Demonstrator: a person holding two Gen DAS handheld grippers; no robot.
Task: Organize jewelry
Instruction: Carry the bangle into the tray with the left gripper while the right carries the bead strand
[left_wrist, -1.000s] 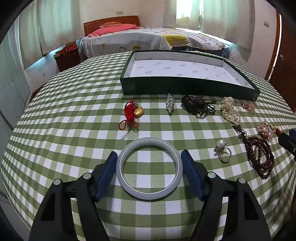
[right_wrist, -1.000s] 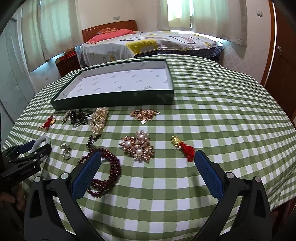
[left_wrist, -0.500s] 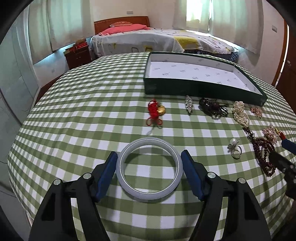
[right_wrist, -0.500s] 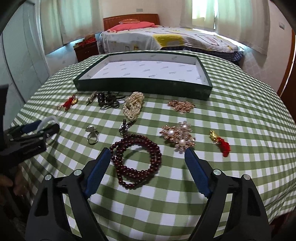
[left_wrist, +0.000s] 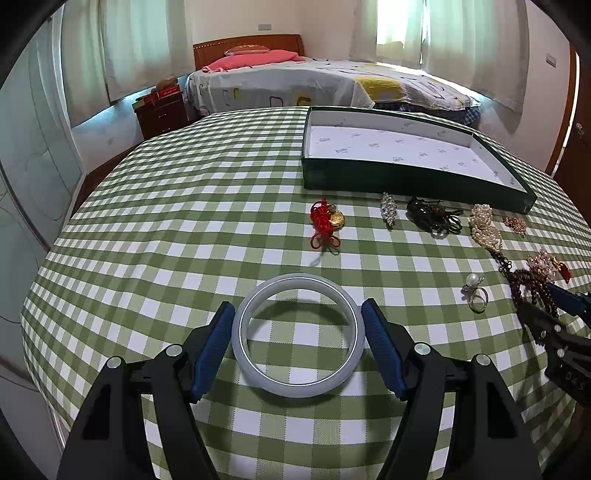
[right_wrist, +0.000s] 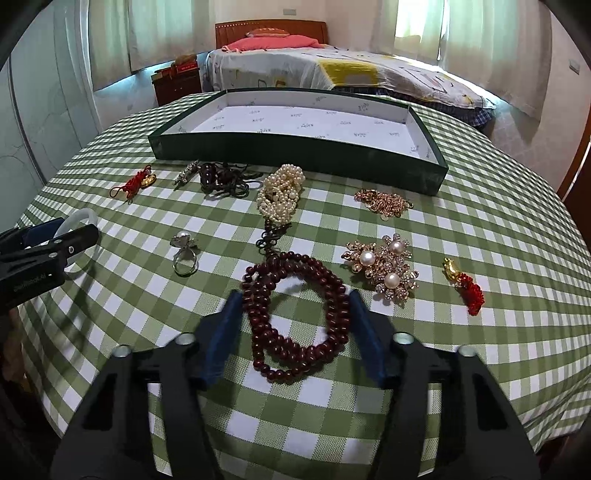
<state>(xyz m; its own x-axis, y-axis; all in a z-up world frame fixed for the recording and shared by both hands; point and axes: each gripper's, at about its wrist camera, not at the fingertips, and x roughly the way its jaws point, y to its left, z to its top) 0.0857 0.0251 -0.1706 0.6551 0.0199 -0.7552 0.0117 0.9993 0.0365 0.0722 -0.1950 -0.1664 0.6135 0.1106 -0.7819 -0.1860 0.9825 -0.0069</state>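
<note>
Left wrist view: your left gripper has its blue pads on either side of the pale bangle, pressed against its rim, clenched on it above the green checked tablecloth. Ahead lie a red knot charm, a small sparkly brooch, a dark tangle of cord and a pile of pearls, all just short of the green tray. The tray's white lining carries small printed marks, too tiny to read. A pearl ring sits to the right.

Right wrist view: your right gripper is spread wide, released, its fingers flanking the dark red bead bracelet on the cloth. A gold flower brooch lies right of it. At the left edge, the other tool shows lettering, unreadable.
</note>
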